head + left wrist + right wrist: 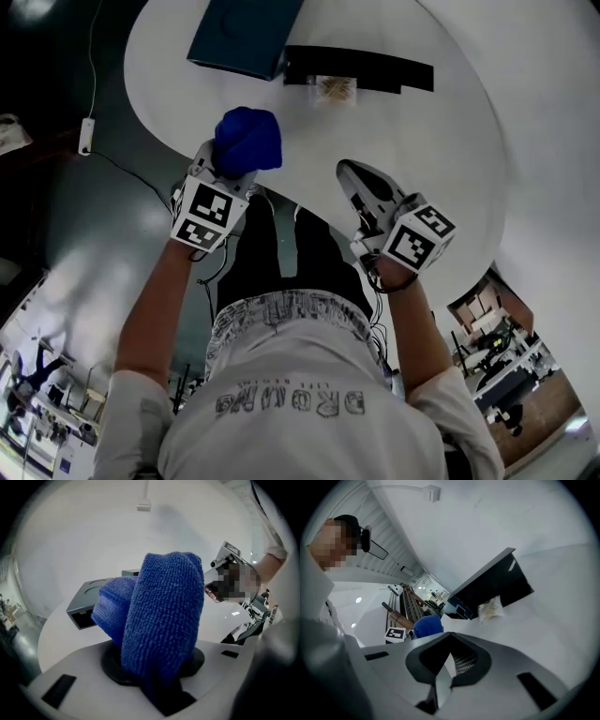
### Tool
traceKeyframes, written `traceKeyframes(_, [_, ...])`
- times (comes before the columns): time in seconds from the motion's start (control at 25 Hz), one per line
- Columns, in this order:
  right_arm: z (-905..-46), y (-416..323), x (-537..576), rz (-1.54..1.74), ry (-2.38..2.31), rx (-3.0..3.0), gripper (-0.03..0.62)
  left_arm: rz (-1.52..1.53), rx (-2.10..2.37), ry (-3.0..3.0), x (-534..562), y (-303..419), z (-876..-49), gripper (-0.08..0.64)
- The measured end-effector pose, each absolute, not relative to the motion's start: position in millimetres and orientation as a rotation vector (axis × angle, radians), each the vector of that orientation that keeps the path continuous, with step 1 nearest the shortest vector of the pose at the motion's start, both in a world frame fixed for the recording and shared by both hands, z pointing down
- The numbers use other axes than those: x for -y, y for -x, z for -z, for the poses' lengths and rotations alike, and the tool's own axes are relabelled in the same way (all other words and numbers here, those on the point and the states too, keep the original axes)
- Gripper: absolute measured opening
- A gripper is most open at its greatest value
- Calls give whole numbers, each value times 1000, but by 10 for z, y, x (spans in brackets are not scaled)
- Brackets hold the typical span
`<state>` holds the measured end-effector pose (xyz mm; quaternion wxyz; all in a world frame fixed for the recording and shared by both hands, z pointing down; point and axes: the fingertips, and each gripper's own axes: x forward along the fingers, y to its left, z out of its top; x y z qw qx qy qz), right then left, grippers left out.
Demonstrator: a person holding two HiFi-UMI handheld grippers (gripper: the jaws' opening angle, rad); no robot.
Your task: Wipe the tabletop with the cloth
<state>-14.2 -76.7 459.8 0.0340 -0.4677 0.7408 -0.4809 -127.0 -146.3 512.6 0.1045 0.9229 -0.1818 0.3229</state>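
Observation:
A bunched blue cloth is clamped in my left gripper, which is shut on it over the near edge of the white round tabletop. In the left gripper view the cloth fills the middle and hides the jaws. I cannot tell whether it touches the table. My right gripper hovers to the right of the cloth, over the table's near edge. Its jaws stand together with nothing between them. The right gripper view also shows the cloth to its left.
A dark blue box sits at the table's far side, with a long black bar and a small clear packet beside it. The person's torso and legs are below the table edge. A cable and a power strip lie on the floor at the left.

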Motion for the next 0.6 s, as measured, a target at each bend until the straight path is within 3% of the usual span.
traceKeyframes(0.6, [-4657, 764, 1070, 1517, 1425, -2321, 6, -1025, 537, -2608, 1545, 2076, -5608, 153])
